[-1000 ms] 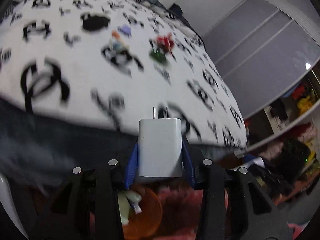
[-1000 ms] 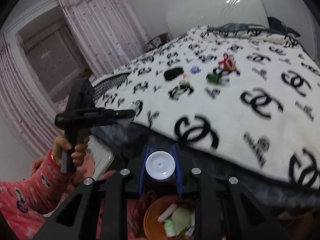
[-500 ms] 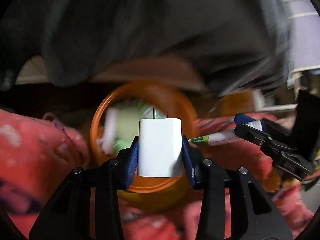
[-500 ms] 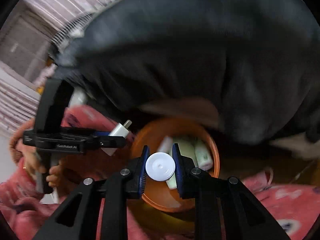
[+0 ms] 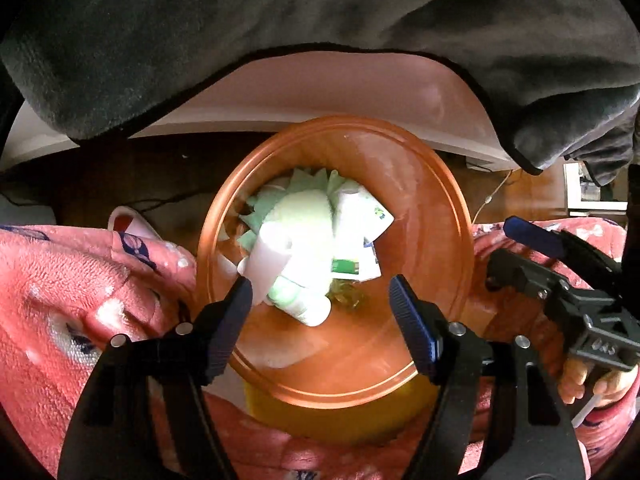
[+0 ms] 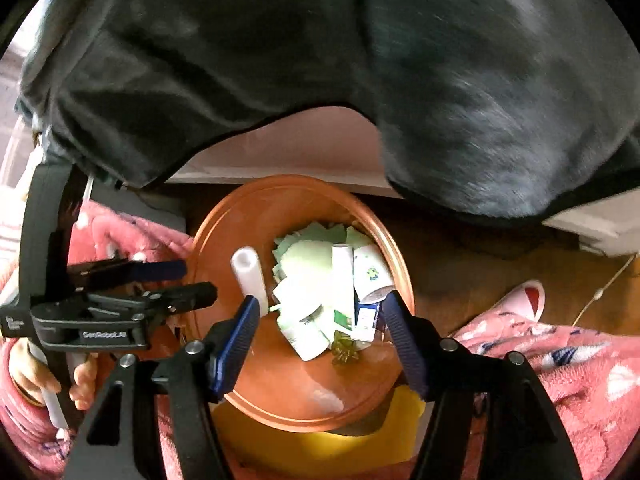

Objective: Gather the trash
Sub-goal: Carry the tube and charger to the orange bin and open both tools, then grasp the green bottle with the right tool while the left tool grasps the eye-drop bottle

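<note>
Tube [image 6: 250, 276] now binned, long axis upright-ish

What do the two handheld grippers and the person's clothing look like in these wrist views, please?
Both are matte black plastic tools. The left gripper and right gripper each have two angular fingers tipped with ribbed blue pads and fastened with silver bolts. Seen from the right wrist view, the left gripper's body bears small white lettering on its side. The person wears fluffy pink sleeves with white and blue prints.
</note>
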Tool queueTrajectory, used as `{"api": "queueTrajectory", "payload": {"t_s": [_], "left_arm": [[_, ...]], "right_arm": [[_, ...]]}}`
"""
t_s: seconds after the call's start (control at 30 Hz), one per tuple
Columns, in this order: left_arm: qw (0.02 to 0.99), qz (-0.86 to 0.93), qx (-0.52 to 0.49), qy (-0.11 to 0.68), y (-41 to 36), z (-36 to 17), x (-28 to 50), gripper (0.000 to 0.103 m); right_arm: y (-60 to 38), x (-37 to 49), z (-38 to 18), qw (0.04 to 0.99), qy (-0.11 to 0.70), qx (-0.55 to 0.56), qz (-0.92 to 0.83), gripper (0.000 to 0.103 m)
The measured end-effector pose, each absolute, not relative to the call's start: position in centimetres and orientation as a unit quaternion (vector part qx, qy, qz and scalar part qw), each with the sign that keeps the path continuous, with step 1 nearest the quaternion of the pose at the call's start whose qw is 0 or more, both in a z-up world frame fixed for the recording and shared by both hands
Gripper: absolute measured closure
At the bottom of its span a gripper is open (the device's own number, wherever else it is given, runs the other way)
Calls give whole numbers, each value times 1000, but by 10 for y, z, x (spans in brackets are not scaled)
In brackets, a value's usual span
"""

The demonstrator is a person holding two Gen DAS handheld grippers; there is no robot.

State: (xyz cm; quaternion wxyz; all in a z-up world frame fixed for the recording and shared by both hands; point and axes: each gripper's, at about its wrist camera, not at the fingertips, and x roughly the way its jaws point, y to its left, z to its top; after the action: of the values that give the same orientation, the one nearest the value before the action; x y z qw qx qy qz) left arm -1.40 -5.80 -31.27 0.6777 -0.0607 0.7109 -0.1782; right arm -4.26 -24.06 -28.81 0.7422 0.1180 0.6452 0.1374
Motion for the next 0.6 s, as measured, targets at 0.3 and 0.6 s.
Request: {"api": "queueTrajectory", "payload": {"t_s": [0.3,0.6], "left_arm": [[704,-158,-40,691,-54,-295,-20,34],[814,-101,33,570,-45,-196,-22,31]], "right_arm": [[-249,-42,-277,755,629,133,128,39],[-255,-43,-164,831,521,109,162,30]]}}
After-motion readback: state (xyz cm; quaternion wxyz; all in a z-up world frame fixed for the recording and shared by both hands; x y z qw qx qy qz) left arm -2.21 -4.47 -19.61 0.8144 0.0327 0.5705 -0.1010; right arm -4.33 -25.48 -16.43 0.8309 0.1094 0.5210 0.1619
